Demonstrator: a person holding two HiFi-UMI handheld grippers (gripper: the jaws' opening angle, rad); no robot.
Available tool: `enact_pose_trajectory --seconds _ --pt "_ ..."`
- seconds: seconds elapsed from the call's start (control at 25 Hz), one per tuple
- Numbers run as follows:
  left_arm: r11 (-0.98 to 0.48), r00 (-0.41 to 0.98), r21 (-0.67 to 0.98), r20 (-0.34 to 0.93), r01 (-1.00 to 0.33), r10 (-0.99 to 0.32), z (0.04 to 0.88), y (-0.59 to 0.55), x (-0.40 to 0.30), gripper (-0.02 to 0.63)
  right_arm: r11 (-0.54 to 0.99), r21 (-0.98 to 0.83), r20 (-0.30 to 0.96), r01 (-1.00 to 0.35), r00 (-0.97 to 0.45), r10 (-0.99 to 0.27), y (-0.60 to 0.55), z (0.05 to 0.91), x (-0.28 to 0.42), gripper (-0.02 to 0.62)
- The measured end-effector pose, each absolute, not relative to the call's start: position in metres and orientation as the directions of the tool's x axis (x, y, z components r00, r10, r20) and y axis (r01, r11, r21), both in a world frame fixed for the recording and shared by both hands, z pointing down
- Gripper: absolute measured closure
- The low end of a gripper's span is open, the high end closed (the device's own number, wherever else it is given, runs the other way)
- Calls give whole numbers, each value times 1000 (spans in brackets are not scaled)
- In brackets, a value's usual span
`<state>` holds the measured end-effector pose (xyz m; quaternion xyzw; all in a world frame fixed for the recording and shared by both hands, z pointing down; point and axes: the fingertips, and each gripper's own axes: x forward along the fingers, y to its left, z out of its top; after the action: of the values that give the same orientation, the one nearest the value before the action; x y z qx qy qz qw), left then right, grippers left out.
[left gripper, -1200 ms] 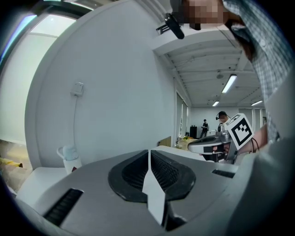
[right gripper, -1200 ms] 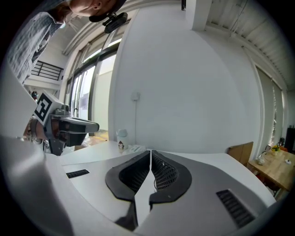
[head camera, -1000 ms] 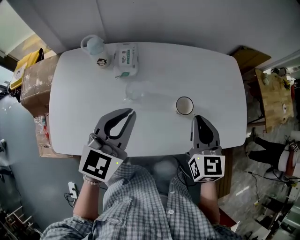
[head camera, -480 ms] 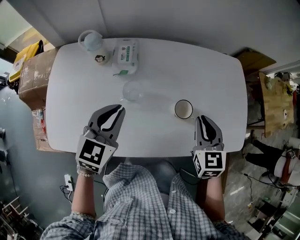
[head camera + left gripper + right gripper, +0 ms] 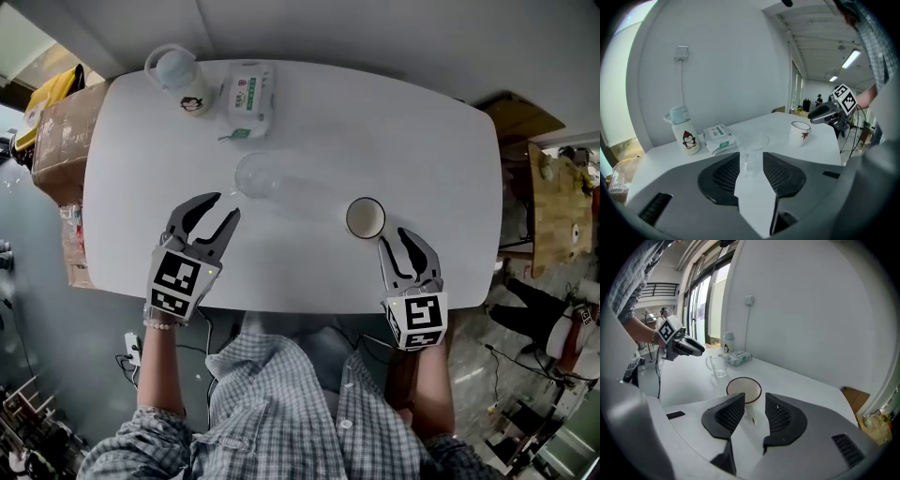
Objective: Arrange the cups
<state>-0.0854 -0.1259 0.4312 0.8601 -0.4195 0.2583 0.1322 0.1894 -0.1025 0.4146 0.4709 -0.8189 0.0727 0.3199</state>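
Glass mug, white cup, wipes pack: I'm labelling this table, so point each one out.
glass mug [image 5: 259, 176], head view, its clear open mouth.
white cup [image 5: 800, 134], left gripper view, its outer wall.
wipes pack [image 5: 246, 98], head view, its top face.

No wording can be read anywhere on the table [image 5: 422, 141]. The wipes pack [image 5: 247, 98] carries a green-and-white printed label, but its lettering is too small to make out. The bottle [image 5: 686, 137] bears a penguin picture in black, white and red, with no legible text. The white cup [image 5: 800, 133] shows a red leaf mark on its side and no lettering.
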Motion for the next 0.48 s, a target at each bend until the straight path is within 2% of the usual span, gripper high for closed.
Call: enact_pose_trajectory --seconds 0.48 --pt "-644 484 -7 654 -765 -582 477 -136 -82 454 684 173 695 -709 -404 -595 -96 461 193 472"
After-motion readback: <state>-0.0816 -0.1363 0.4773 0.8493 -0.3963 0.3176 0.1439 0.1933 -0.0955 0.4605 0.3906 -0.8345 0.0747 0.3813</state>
